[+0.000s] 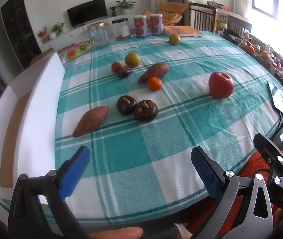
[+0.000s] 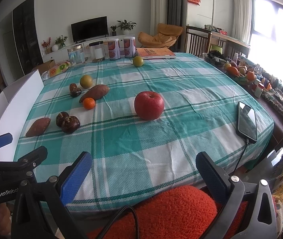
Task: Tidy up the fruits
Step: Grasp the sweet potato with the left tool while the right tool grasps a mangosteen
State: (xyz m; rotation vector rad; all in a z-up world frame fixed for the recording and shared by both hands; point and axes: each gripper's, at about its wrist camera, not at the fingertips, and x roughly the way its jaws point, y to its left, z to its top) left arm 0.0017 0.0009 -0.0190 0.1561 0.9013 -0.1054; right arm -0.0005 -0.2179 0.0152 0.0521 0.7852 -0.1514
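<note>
A red apple (image 1: 220, 85) (image 2: 149, 105), a small orange (image 1: 154, 83) (image 2: 89, 103), two sweet potatoes (image 1: 91, 121) (image 1: 153, 72), two dark water chestnuts (image 1: 137, 108) (image 2: 67, 121), a yellow-green pear (image 1: 132, 59) (image 2: 86, 81) and a green fruit (image 1: 174, 39) (image 2: 137, 61) lie on the green checked tablecloth (image 1: 141, 149). My left gripper (image 1: 140, 165) is open and empty over the near table edge. My right gripper (image 2: 143, 169) is open and empty, near the front edge, below the apple.
An open white box (image 1: 31, 103) (image 2: 12, 103) stands at the table's left edge. Jars and cans (image 1: 119, 28) and a book (image 1: 181, 30) line the far side. A phone (image 2: 247, 121) on a cable lies at right. A fruit basket (image 2: 239, 71) sits at the far right. A red cushion (image 2: 171, 213) is below.
</note>
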